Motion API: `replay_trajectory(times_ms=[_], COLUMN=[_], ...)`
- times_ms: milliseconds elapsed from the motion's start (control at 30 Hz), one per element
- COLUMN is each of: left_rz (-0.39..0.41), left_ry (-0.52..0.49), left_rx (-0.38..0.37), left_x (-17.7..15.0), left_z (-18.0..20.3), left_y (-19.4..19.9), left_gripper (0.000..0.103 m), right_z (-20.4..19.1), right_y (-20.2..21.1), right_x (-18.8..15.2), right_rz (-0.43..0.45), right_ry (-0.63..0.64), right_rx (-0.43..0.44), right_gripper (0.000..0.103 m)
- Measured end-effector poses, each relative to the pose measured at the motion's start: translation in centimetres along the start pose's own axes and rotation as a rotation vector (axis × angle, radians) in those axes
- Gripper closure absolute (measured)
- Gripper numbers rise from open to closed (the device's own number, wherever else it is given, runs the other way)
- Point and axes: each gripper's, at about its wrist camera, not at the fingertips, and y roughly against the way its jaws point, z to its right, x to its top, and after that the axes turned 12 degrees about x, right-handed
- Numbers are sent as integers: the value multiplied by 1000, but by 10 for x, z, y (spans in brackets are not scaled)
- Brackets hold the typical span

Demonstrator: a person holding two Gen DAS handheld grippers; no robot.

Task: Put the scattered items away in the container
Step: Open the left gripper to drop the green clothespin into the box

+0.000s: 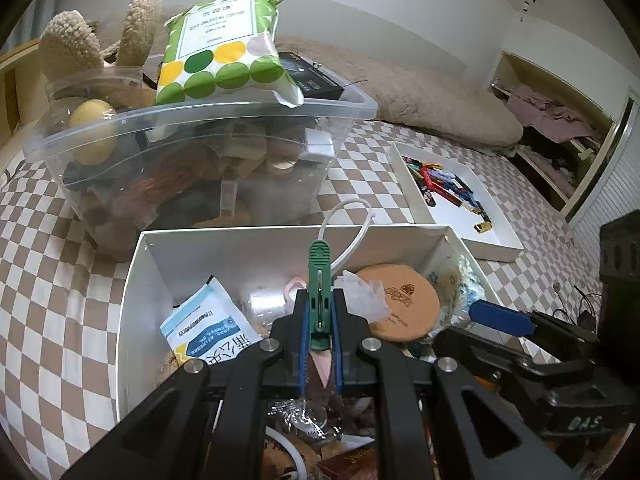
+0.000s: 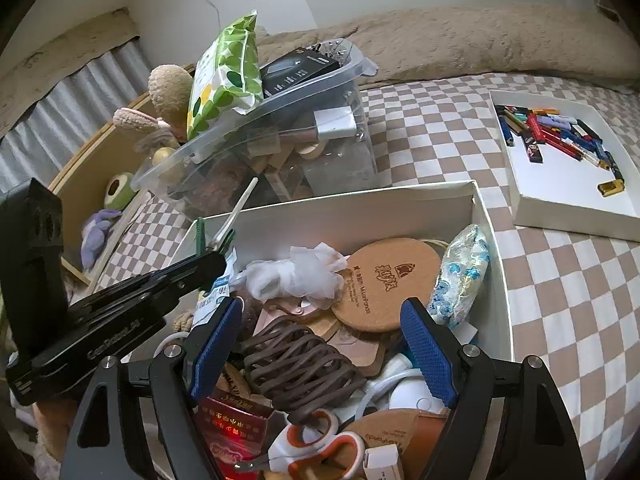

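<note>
Green clothespin (image 1: 320, 292) sits clamped in my left tool (image 1: 320, 344), long axis pointing away from me, above the white box (image 1: 136, 320). My right tool (image 2: 320, 344) stands wide and empty over the brown cord bundle (image 2: 300, 368), slightly farther right.

We are holding a green clothespin (image 1: 320, 292) upright between our left gripper's (image 1: 320, 320) closed fingers (image 1: 305, 332), above the cluttered white box (image 1: 136, 300) on the checkered bed (image 1: 60, 280).

Scissors (image 2: 316, 452) blades under clutter
</note>
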Motion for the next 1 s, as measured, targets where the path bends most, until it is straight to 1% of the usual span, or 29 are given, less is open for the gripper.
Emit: replay_trajectory(times_ms=[67,167,200,233,267,300,333,800,1000], left_rz=[0,-17,-18,-16,-14,-10,-4,-5,-12], left_ry=[-1,21,22,25,29,38,45,42,37], left_rx=[20,15,24,38,44,48,48,66,86], left_x=[0,0,1,1,1,1,0,-2,-5], left_z=[-2,-7,-8,-8,-8,-9,-10,-11,-13], left_y=[-3,-7,-7,-6,-6,-5,-5,-3,0], left_gripper=[93,93,92,81,57,48,44,44,44], right_z=[-1,-2,-3,-3,-4,-5,-5,-5,-4], right_y=[-1,-2,-3,-3,-4,-3,-3,1,4], right_x=[0,0,-1,-1,-2,-2,-2,-2,-2], right_rz=[-2,-5,-8,-10,-12,-12,-12,-2,12], right_ry=[4,6,9,12,16,17,17,11,0], right_rx=[2,9,10,10,9,9,11,23,20], right_gripper=[21,21,21,21,21,21,21,21,21])
